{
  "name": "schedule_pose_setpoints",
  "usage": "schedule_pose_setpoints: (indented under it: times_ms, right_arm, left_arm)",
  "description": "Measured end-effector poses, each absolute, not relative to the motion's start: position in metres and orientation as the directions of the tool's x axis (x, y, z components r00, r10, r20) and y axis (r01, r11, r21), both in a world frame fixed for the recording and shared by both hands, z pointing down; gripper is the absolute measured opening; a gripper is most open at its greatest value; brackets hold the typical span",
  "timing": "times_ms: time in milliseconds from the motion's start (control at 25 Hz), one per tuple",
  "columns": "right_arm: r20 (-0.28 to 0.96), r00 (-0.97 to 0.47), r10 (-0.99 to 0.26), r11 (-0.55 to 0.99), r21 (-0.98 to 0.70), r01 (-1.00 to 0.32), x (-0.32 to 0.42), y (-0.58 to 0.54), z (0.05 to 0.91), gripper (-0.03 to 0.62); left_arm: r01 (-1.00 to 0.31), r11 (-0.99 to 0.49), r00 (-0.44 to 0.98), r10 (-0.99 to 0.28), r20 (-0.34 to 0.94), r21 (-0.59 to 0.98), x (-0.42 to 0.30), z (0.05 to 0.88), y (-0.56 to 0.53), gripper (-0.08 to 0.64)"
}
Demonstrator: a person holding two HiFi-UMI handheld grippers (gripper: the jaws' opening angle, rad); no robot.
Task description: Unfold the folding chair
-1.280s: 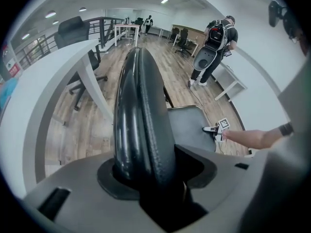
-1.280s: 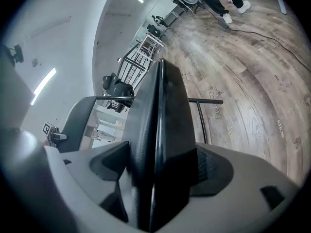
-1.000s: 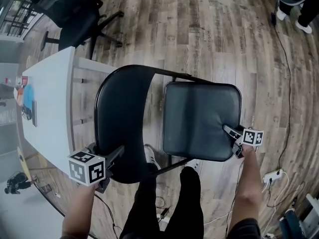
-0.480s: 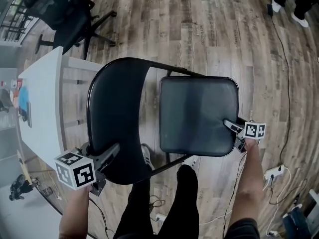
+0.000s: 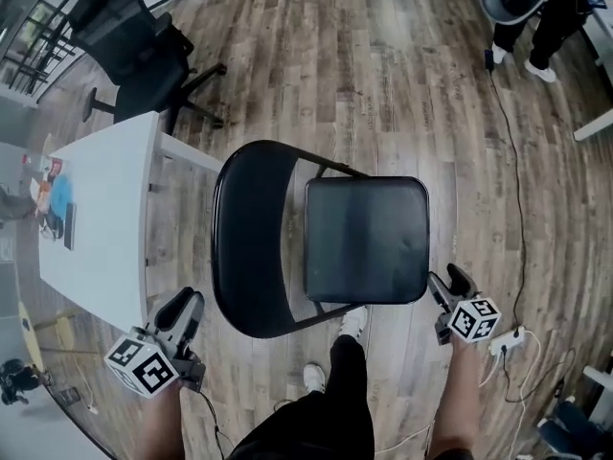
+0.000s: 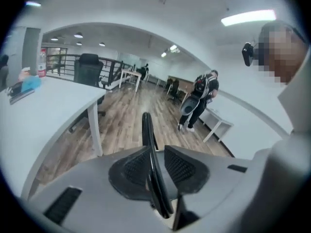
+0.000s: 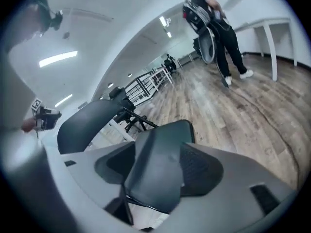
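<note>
Nearest you, the left gripper (image 5: pixel 182 310) hangs low, just off the near left edge of the backrest (image 5: pixel 251 247). Its jaws stand a little apart with nothing clamped. In the left gripper view you only sight the backrest edge-on through the gap. The head view shows it near that edge but not touching.

Your right gripper (image 5: pixel 447 284) sits just beside the near right corner of the seat (image 5: pixel 369 238), jaws wide and empty. The right gripper view looks across the seat pad through the gap, and the pads do not close on it. A power strip (image 5: pixel 508 338) lies on the floor just right of this gripper. Your shoe (image 5: pixel 352 322) is between the two grippers, under the seat's near edge.

The folding chair (image 5: pixel 326 168) stands between and ahead of both grippers. The seat is flat and the backrest is up, on the left gripper's side.

Judgement: the unfolding looks essentially done, since the chair stands open with neither gripper on it. At most you still need to check that the seat is fully down and the legs sit square; the legs are mostly hidden under the seat.

Left of the left gripper runs a white table (image 5: pixel 96 218). Farther ahead are an office chair (image 5: pixel 144 46) and a standing person (image 5: pixel 536 8), well clear of the right gripper.
</note>
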State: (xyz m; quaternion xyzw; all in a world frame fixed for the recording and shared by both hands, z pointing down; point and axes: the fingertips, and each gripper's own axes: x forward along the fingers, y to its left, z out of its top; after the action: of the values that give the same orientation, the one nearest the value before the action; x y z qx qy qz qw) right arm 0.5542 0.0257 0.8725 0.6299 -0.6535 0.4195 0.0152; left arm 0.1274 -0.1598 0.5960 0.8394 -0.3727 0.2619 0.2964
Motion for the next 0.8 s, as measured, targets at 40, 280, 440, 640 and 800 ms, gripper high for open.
schedule_pose_setpoints:
  times_ms: [40,280,440,640,800]
  right_arm:
    - [0.548,-0.158,-0.821,-0.155,-0.481,-0.863,0.530,0.033,0.837,0.239]
    - [0.411,0.108,-0.905,-0.215,-0.224,-0.950,0.374,0.065,0.609,0.014]
    - [0.342,0.171,-0.924,-0.221,-0.113,-0.969,0.257,0.131,0.512,0.014]
    - [0.236,0.128,-0.963,-0.148,-0.069,-0.987,0.170,0.179,0.439,0.014]
    - [0.193,0.111,-0.975,-0.112,0.009,-0.994,0.143,0.215,0.412,0.014]
  left_arm:
    - [-0.771,-0.543,0.615,-0.500,0.610,0.333,0.120,0.580,-0.152,0.061]
    - [-0.715,-0.595,0.699,-0.618,0.360,0.366,0.087,0.529,-0.069,0.005]
    - [-0.664,-0.687,0.747,-0.596,0.294,0.295,0.066,0.495,0.026,0.005]
    - [-0.633,-0.740,0.773,-0.590,0.235,0.227,0.041,0.435,0.109,0.005]
    - [-0.639,-0.740,0.768,-0.601,0.220,0.209,0.017,0.404,0.150,0.005]
